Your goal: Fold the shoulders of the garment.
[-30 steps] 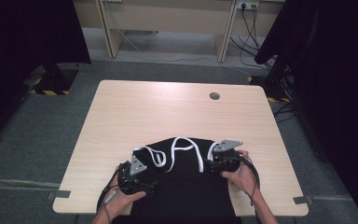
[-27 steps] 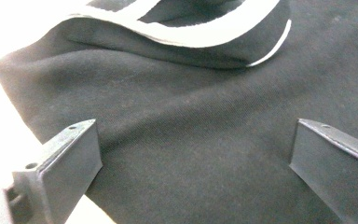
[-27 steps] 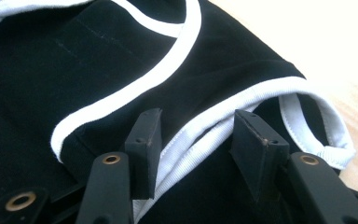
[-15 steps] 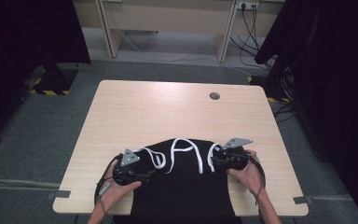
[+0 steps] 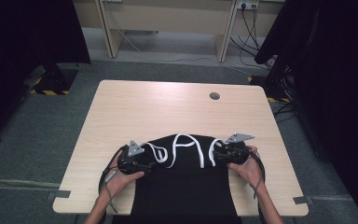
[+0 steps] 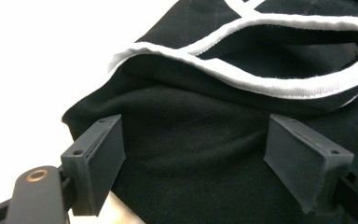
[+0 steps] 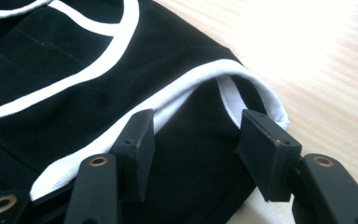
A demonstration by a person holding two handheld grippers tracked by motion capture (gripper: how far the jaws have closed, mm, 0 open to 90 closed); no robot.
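Black cloth garment with white trim (image 5: 182, 182) lies at table's near edge. Left gripper (image 6: 200, 163) and right gripper (image 7: 196, 140) both gape over shoulders, holding nothing (left jaws just narrowed). Risk: pads snagging one layer only.

The black garment (image 5: 182, 186) runs off the high view's bottom edge, its lower part unseen.

Black garment (image 5: 186, 182) with white-trimmed edges (image 5: 182, 145) lies flat at the near edge of the light wooden table (image 5: 168, 109), its lower part hanging over that edge. The white trim forms looping bands across the far end. The fabric is slightly rumpled, and one trimmed opening (image 6: 279, 46) gapes.
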